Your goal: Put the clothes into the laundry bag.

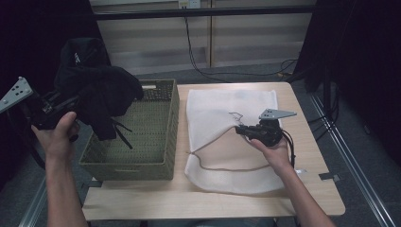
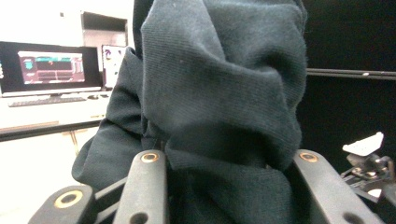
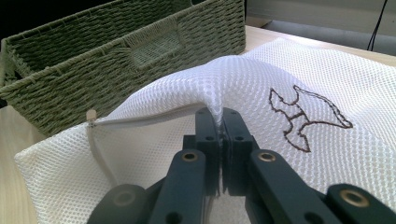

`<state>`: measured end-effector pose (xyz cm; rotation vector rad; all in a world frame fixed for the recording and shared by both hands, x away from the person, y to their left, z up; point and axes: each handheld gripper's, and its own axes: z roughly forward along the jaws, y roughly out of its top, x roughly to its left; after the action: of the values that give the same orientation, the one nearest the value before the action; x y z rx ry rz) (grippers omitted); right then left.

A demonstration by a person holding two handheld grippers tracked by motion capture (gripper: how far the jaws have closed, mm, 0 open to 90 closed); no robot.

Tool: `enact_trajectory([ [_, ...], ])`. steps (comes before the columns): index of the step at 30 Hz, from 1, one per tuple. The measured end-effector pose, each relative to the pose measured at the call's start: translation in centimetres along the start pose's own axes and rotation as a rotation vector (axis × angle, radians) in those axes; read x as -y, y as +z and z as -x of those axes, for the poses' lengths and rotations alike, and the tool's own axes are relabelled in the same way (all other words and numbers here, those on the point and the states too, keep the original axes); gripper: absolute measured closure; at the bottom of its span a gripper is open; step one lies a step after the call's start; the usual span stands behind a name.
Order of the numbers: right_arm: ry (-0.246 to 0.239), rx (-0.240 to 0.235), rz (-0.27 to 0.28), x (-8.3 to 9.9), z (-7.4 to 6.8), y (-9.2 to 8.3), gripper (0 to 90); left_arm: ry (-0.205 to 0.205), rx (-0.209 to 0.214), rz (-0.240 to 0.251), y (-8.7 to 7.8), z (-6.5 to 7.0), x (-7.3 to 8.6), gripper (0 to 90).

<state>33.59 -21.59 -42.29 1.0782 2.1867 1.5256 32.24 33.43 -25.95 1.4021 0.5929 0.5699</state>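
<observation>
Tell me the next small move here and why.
Probably carry the black garment sideways toward the white mesh bag. The left gripper holds the garment lifted above the green basket, and the right gripper is pinched shut on the bag's top layer beside the unzipped edge, lifting it into an opening.

Basket (image 1: 156,156) left on table (image 1: 213,198), mesh bag (image 1: 222,113) just right of it, garment (image 1: 101,97) above basket's left side
</observation>
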Motion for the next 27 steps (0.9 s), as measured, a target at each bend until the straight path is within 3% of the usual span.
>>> enact_trajectory([
  [11,-0.002,-0.001,0.002,0.0,0.0,0.0,87.3,0.052,0.036,0.033,-0.1,2.1,-1.5,63.3],
  [17,-0.001,0.000,-0.001,0.0,0.0,0.0,87.3,0.055,0.072,0.041,0.6,3.2,-1.7,63.2],
  [27,-0.003,0.003,-0.002,0.0,-0.1,0.0,87.3,0.063,0.148,-0.009,3.1,4.7,-0.9,63.2],
])
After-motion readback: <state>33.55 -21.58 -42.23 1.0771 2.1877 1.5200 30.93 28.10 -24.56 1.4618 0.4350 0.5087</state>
